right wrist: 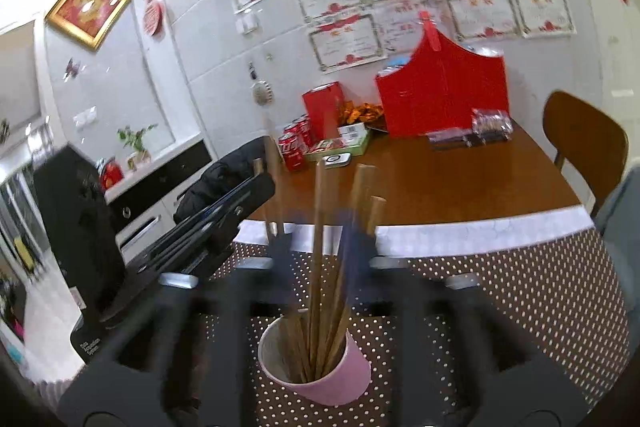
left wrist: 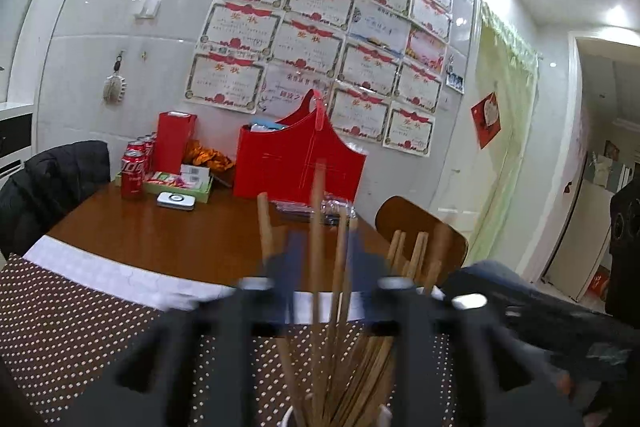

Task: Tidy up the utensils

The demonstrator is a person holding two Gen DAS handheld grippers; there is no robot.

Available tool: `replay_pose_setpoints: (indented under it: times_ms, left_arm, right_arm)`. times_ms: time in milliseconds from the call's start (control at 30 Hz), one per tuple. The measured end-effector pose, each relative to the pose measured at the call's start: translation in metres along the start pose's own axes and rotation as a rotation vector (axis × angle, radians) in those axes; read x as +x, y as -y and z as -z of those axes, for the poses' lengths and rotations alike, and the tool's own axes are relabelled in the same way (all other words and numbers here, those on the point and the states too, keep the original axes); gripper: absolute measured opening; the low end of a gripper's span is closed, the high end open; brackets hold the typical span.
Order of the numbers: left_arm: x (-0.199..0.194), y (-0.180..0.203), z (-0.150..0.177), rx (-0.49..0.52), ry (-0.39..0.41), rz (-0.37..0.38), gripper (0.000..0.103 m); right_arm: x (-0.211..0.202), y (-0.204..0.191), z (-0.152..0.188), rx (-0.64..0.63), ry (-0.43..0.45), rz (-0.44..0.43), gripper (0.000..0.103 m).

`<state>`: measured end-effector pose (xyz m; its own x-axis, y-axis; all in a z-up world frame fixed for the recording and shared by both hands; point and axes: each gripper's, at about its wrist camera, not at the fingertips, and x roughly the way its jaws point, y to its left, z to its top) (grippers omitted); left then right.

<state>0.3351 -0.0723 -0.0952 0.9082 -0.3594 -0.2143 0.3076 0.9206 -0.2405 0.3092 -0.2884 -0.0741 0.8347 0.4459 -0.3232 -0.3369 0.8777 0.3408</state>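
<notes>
A pink cup [right wrist: 332,375] stands on the brown dotted cloth [right wrist: 520,291] and holds several wooden chopsticks [right wrist: 318,259] that fan upward. Its white rim shows at the bottom of the left wrist view [left wrist: 384,413], with the chopsticks [left wrist: 320,267] rising between the fingers. My left gripper [left wrist: 322,251] is open around the chopstick tops. My right gripper [right wrist: 322,247] is also open, with chopsticks standing between its fingers. The left gripper's body shows in the right wrist view [right wrist: 208,227], to the left of the cup. All fingers are blurred.
The wooden table [left wrist: 180,227] carries a red gift bag [left wrist: 296,159], cola cans [left wrist: 132,171], a red box [left wrist: 174,143], a green tray [left wrist: 176,183] and plastic packets [right wrist: 472,131]. Chairs stand at the right [right wrist: 584,135] and left, the left one with a black jacket [left wrist: 48,183].
</notes>
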Motion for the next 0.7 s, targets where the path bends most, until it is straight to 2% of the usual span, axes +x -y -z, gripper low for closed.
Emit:
replay_pose_setpoints:
  times_ms: [67, 133, 200, 467, 700]
  left_arm:
    - [-0.011, -0.002, 0.000, 0.004, 0.014, -0.013, 0.056]
    - [-0.021, -0.004, -0.002, 0.009, 0.010, -0.021, 0.061]
    - [-0.029, -0.003, -0.004, 0.018, 0.003, -0.040, 0.071]
    - [-0.082, 0.009, -0.015, 0.085, -0.028, -0.107, 0.071]
    - [-0.138, 0.024, -0.024, 0.122, -0.053, -0.151, 0.071]
  right_arm:
    - [-0.012, 0.006, 0.001, 0.038, 0.057, 0.003, 0.092]
    - [-0.023, 0.010, 0.000, 0.073, 0.072, 0.007, 0.093]
    - [-0.031, 0.012, -0.001, 0.091, 0.078, 0.037, 0.097]
    - [-0.064, -0.005, -0.004, 0.096, 0.073, 0.140, 0.097]
    - [-0.106, -0.041, -0.001, 0.040, 0.088, 0.208, 0.097]
